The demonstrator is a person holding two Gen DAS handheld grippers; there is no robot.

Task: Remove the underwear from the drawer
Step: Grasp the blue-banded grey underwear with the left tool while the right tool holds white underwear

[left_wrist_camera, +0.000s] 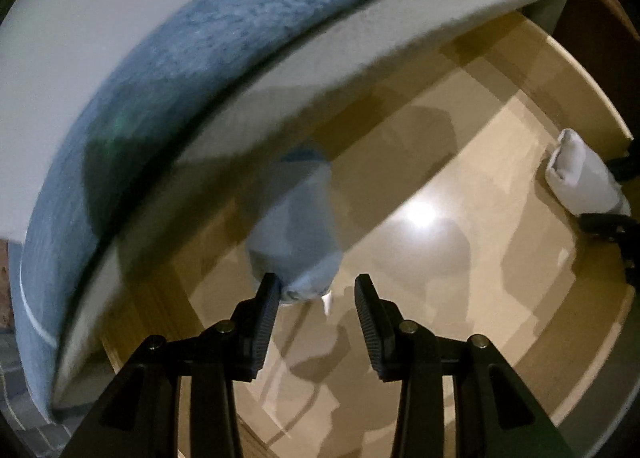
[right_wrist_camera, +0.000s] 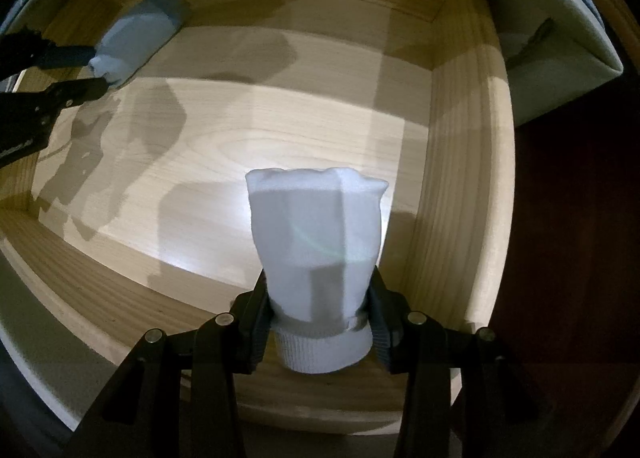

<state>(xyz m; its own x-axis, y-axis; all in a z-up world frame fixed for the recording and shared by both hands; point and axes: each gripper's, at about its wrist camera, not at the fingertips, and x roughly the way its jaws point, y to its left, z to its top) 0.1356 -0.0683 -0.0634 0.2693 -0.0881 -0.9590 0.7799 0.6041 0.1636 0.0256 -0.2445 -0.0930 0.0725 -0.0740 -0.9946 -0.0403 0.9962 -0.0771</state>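
Underwear shows as two rolled bundles inside the wooden drawer [right_wrist_camera: 460, 161], one per claw. A white roll [right_wrist_camera: 320, 250] stands between the pads of the right claw [right_wrist_camera: 318, 322], gripped near its ribbed band, which sits at the claw end; the rest of the roll points away from the claw toward the drawer floor, close to the drawer's right wall; both pads press into the cloth, so the right claw is closed on it. Seen from the left wrist, that same white roll [left_wrist_camera: 584, 177] lies by the drawer's far right side, with dark claw parts beside it.

A pale blue roll [left_wrist_camera: 296, 234] lies in the drawer's back left corner, partly under the white edge of the cabinet top [left_wrist_camera: 320, 69] that overhangs the drawer — a blue towel [left_wrist_camera: 192, 57] is draped over that top. The left claw [left_wrist_camera: 316, 314] stands spread; its left pad touches the near end of the blue roll, while the right pad stands clear of it, with bare drawer floor between; so the left claw grips nothing. From the right wrist view the blue roll [right_wrist_camera: 132, 45] sits at the drawer's back left, with the left claw's [right_wrist_camera: 98, 73] tips at its near end; the picture is blurred there, and how far the roll reaches between the pads cannot be told.
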